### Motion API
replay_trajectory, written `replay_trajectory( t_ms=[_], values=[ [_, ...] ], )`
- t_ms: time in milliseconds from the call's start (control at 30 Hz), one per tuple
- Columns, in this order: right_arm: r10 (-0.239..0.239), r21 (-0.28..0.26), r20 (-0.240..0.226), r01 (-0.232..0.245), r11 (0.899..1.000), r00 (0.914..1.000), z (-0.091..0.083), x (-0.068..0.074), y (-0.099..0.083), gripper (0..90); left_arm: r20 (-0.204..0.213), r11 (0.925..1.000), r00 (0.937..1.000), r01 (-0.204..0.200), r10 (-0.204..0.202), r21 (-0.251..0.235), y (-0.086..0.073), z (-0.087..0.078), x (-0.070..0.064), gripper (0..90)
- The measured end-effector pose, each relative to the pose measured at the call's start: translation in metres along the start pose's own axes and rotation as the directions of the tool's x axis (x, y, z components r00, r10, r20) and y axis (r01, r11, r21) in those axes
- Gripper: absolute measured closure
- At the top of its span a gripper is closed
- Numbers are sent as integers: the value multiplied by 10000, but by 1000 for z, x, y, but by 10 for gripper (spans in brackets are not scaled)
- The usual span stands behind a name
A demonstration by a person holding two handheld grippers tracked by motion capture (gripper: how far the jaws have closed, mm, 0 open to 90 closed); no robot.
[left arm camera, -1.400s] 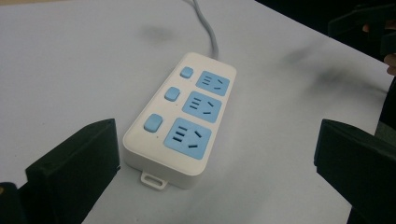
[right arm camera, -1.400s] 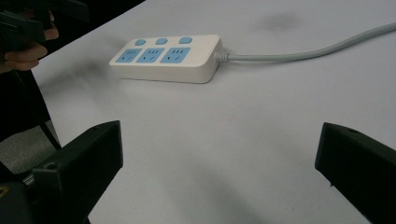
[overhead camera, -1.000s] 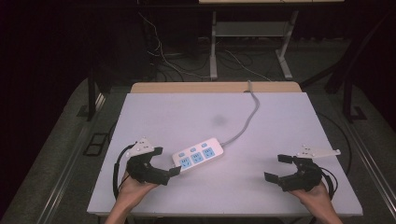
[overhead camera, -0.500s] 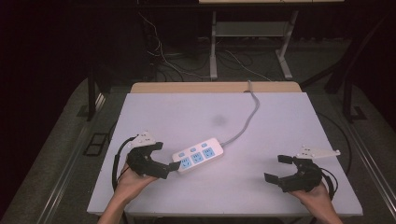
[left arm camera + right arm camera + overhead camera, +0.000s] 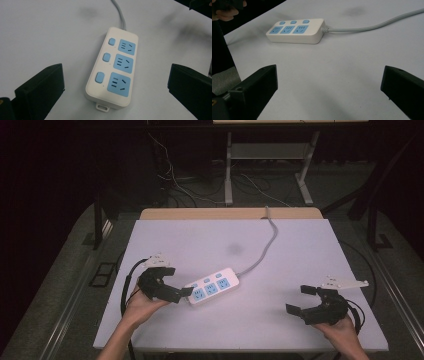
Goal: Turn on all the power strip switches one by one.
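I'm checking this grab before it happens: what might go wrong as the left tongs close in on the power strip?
The left tongs stand open at the end of the power strip; a shallow grip on its smooth rounded casing may slip. The cable runs off the table's far edge, so lifting may tug it taut.

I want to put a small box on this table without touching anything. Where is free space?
The far left corner of the table, left of the grey cable, is bare. So is the wide stretch between the power strip and the right gripper. It is crowded where the left gripper meets the strip's near end.
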State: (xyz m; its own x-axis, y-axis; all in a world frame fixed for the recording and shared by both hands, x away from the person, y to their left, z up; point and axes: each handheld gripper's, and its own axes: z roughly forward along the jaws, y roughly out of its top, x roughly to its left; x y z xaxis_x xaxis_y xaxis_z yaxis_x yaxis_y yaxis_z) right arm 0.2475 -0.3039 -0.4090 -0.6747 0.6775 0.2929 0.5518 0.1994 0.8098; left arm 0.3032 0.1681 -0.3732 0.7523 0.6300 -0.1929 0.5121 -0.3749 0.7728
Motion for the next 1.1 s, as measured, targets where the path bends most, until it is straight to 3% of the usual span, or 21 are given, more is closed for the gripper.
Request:
replay_trajectory(
  t_ms=[300,567,700,900,1033,1100],
  values=[
    [-43,93,-44,44,9999,10000,2,1,0,9,12,9977,9992,-401,401,554,15,4,2,0],
    [-71,88,-64,72,9999,10000,1,1,0,9,131,9895,9955,-949,940,1087,28,11,3,31],
    [-49,56,-4,49,10000,10000,1,0,0,9,-62,9861,9936,-1109,1126,1234,30,13,6,132],
    [-16,29,29,16,10000,10000,1,0,0,9,-116,9839,9937,-1090,1117,1413,32,18,11,253],
    [-20,42,26,20,10000,10000,1,0,-1,9,-125,9824,9937,-1084,1116,1520,31,22,15,400],
    [-19,43,25,19,10000,10000,1,0,-1,9,-68,9823,9940,-1065,1088,1543,30,23,16,431]
  ],
)
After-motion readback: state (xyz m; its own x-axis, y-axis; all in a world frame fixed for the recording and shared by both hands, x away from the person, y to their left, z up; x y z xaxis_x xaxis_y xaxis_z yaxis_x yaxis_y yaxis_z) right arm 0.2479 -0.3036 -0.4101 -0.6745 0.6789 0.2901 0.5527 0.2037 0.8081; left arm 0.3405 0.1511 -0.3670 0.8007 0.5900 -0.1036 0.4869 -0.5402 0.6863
